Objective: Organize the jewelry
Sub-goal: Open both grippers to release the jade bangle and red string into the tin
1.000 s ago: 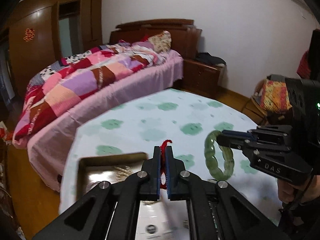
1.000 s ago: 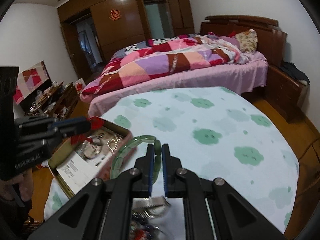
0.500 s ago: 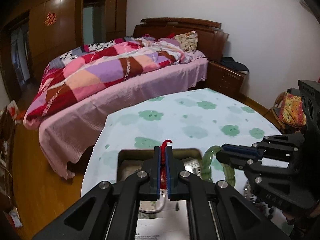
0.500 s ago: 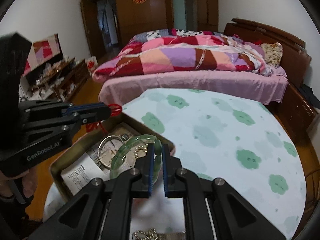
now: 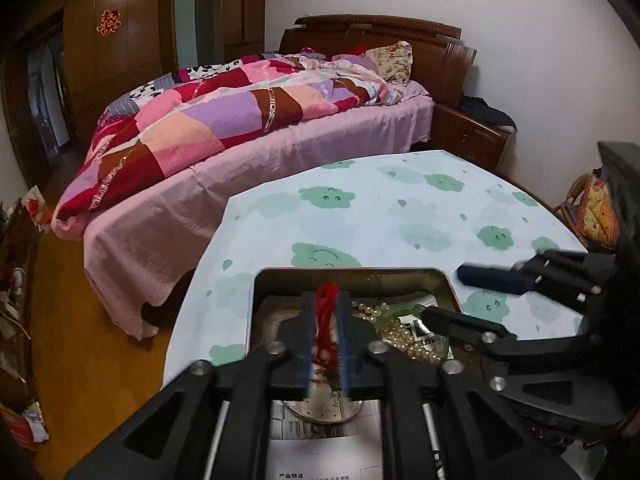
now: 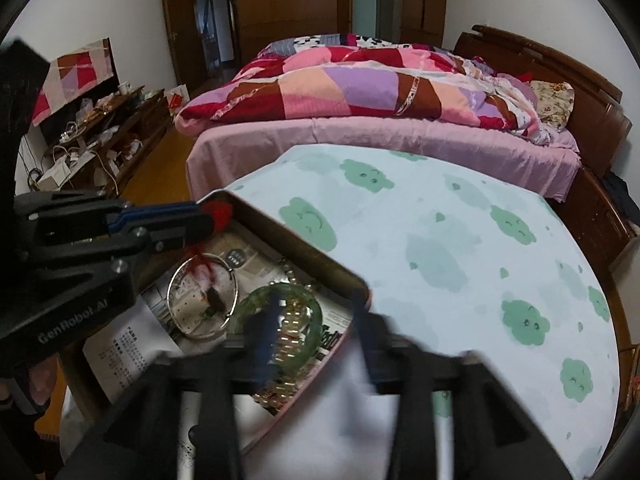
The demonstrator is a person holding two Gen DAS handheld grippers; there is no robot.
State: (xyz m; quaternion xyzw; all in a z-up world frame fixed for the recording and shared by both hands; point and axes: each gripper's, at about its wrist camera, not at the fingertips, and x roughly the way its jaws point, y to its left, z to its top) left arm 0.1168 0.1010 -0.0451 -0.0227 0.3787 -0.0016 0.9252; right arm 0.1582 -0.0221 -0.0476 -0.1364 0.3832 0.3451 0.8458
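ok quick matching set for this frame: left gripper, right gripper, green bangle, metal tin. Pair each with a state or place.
1. left gripper
2. right gripper
3. green bangle
4. metal tin

A. lying in the tin, nothing gripping it
B. on the cloud-print tablecloth, holding jewelry
C. fingers spread apart
D. pinching a red cord

Pairs: 1-D, 2-C, 3-A, 4-B

- Bed (image 5: 248, 168) with a patchwork quilt (image 6: 360, 84) and floral pillow (image 5: 390, 60).
- Dark wooden wardrobe (image 5: 132, 48) behind it.
- Cluttered low cabinet (image 6: 104, 136) by the wall.
- Cloud-print cloth (image 6: 460, 248) covering the bench.
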